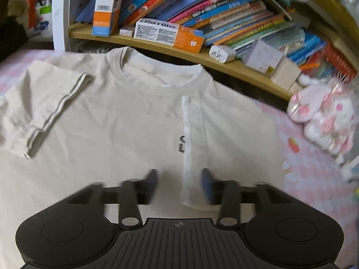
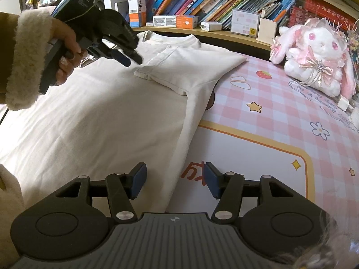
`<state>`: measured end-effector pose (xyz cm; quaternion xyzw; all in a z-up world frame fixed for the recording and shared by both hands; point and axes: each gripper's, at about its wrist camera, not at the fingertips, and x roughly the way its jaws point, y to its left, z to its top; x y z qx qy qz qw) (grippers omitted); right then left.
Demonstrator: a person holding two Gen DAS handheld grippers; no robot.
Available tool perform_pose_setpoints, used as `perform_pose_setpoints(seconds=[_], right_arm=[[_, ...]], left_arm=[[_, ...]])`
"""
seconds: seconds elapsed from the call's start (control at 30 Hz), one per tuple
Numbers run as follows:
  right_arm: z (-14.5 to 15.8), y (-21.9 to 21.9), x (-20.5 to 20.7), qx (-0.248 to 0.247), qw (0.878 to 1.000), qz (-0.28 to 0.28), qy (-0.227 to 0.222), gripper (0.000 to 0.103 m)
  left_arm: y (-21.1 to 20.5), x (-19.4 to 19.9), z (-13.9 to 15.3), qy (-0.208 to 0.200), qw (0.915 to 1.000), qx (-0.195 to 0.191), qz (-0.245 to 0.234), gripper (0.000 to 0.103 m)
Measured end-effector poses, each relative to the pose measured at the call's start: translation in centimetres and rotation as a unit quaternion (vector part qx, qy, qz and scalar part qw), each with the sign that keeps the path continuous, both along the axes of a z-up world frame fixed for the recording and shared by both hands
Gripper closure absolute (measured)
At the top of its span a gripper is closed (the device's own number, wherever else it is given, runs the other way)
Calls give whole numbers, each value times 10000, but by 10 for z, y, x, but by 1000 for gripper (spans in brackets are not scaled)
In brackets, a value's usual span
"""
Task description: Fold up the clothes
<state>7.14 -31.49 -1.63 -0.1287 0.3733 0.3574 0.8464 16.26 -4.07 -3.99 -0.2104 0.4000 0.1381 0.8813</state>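
Both grippers are hovering open-jawed over the T-shirt (image 2: 94, 121): right gripper (image 2: 175, 179) at its folded side edge, left gripper (image 1: 179, 183) above its folded-in sleeve (image 2: 179, 71). Next probably the other sleeve (image 1: 40, 112).

The left gripper (image 1: 179, 185) is smeared with motion blur in its own view, so you can't really tell where its pads end. The black print on the t-shirt (image 1: 125, 116) is half tucked under the folded sleeve edge, only two partial letters show. The shirt's hem runs off the bottom of both views. Right of the shirt, the plush bunny (image 1: 323, 116) is blurry and cut by the frame edge. Behind the shirt, the book (image 2: 202, 2) spines are too small to read. The sleeve (image 2: 27, 62) leaves the left edge.
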Motion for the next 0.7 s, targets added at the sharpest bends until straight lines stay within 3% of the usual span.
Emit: perform_pose_setpoints(seconds=[0.1,0.13,0.2,0.4,0.47,0.5,0.53,0.7], right_arm=[[1,0,0,-3,10000,17,2,48],[1,0,0,-5,10000,24,2,48],[1,0,1,-8,10000,38,2,48],[1,0,1,3,10000,73,3,48],[0,0,1,2,10000,74,-8,48],[0,0,1,1,10000,75,-11,48],[0,0,0,1,10000,80,-14,47],[-1,1,0,3,10000,86,-43,46]], left_arm=[[-7,3,-5,0,9999,-45,-103,59],[-9,5,-7,60,9999,-25,-124,78],[-12,7,-11,189,9997,42,-140,103],[-20,-3,5,-46,9981,610,-118,103],[-13,2,-6,361,9978,551,-43,103],[-10,4,-10,480,9974,532,-30,96],[-7,4,-10,471,9974,540,-29,90],[-1,-9,3,307,9982,518,-32,89]])
